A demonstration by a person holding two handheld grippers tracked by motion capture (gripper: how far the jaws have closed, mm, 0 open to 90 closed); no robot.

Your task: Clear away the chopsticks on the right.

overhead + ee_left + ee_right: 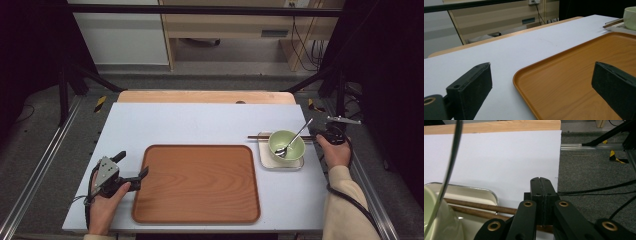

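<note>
A person sits at a white table (200, 120) with a gripper in each hand. A big brown tray (197, 182) lies flat in the middle of the near half, bare inside. The left gripper (134, 167) sits at the tray's near-left corner, low over the table, held by the left hand (105, 202); its jaws are spread wide, one over the white top just outside the tray, the other over the tray's wood surface, with the rounded rim corner between them in the left gripper view, and nothing is caught between them. To the right of the tray, just apart from it, a small cream dish (295, 162) carries a pale green bowl (286, 144). A metal spoon (295, 140) rests in the bowl, its handle leaning up and out toward the far right. 2 brown chopsticks (257, 137) lie side by side across the dish's far edge, behind the bowl, running left to right and sticking out past the dish on both sides. The right gripper (327, 134) is at the table's right edge, at the chopsticks' right ends, in the right hand (336, 151). In the right gripper view its jaws (541, 195) are pressed together, and the chopsticks (481, 207) run under them; whether the tips actually pinch the sticks I cannot tell
</note>
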